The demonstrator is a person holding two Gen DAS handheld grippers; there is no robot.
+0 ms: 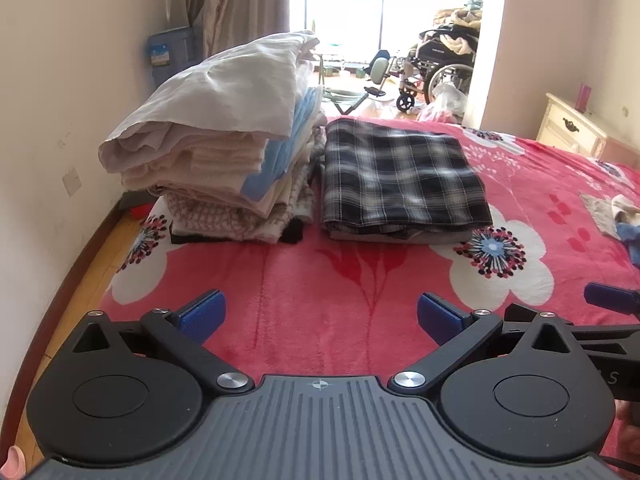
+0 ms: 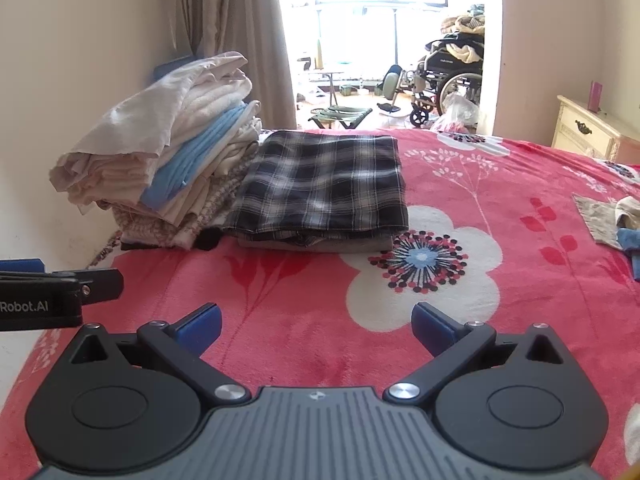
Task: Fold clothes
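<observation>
Checked black-and-white cloth, the plaid shirt [image 1: 404, 176], lies folded flat on the red bed [image 1: 304, 280] just beside the tall pile of folded clothes [image 1: 224, 152], its long side pointing away toward the window. Both the left gripper [image 1: 320, 316] and the right gripper [image 2: 316, 322] hover over the bed with jaws spread wide, holding nothing. That fold looks done, so the next move is likely reaching right for the loose clothes [image 2: 616, 216] at the bed's edge.

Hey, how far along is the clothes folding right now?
Done: a folded black-and-white plaid garment lies beside a tall stack of folded pale linens. In hand: nothing; left gripper and right gripper are open. Left: crumpled beige and blue clothes on the pink floral blanket.
</observation>
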